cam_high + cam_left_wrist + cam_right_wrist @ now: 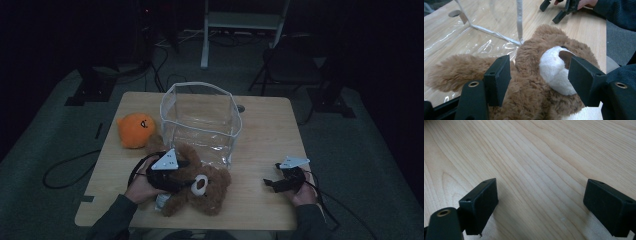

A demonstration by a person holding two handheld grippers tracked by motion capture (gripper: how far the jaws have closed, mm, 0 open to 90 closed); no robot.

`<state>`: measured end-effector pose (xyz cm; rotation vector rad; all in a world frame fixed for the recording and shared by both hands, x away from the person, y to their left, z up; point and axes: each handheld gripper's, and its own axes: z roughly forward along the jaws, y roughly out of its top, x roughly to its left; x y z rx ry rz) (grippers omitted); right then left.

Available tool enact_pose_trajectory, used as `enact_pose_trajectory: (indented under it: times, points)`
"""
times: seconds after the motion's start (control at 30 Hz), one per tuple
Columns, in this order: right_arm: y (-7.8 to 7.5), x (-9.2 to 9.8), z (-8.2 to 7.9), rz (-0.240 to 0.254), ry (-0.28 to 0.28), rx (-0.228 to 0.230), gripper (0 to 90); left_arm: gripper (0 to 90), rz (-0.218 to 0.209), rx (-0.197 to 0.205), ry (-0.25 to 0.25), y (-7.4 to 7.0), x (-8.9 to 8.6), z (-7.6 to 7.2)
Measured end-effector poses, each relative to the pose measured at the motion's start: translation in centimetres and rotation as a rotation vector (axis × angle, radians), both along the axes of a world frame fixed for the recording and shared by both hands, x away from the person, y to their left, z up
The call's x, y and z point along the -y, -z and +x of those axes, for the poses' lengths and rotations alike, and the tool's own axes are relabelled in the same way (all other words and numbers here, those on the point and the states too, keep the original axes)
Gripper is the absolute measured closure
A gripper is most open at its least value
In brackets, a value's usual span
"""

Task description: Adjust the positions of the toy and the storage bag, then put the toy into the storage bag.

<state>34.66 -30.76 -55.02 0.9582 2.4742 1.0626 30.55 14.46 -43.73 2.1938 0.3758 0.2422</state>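
Observation:
A brown teddy bear (212, 189) with a white muzzle lies on its back near the front of the wooden table (270, 130). My left gripper (187, 182) reaches over it from the left. In the left gripper view the bear (534, 65) lies between the jaws of my left gripper (540, 80), which stand wide apart on either side of its head, and the fur brushes the pads without being squeezed. My right gripper (270, 184) rests at the front right of the table, open. The right gripper view has the right gripper (541, 205) with bare wood (536, 157) between its jaws.
A clear plastic bag (200, 86) stands open just behind the bear, and its seam (519, 22) touches the bear's ear. An orange plush toy (136, 130) sits at the left of the bag. Cables, stands and a folding chair (290, 62) surround the table on the floor.

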Motion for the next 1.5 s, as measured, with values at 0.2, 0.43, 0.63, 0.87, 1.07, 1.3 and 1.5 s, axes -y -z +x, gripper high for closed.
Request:
enact_pose_trajectory:
  times: [0.2, 0.43, 0.63, 0.87, 1.07, 1.3, 1.5]
  points:
    - [0.0, 0.0, 0.0, 0.000, -0.001, 0.000, 11.6, 33.3, 0.004, -0.004, 0.019, 0.2, 0.2, -0.1]
    - [0.0, 0.0, 0.0, -0.001, -0.001, 0.000, 11.6, 31.4, 0.010, -0.006, 0.037, 0.6, 0.4, -0.2]
    - [0.0, 0.0, 0.0, -0.001, -0.001, 0.000, 11.6, 31.2, 0.012, 0.008, 0.057, 0.8, 0.9, -0.5]
    - [0.0, 0.0, 0.0, -0.001, -0.001, 0.000, 11.6, 30.2, 0.030, 0.008, 0.090, 1.2, 1.5, -0.8]
    - [0.0, 0.0, 0.0, 0.000, -0.001, 0.000, 11.6, 28.0, 0.033, -0.017, 0.099, 1.9, 1.9, -0.9]
    - [0.0, 0.0, 0.0, -0.001, -0.001, 0.000, 11.6, 27.3, 0.074, 0.009, 0.126, 2.3, 2.9, -1.4]
    - [0.0, 0.0, 0.0, -0.001, -0.001, 0.000, 11.6, 24.3, 0.119, 0.021, 0.132, 2.8, 3.7, -0.8]
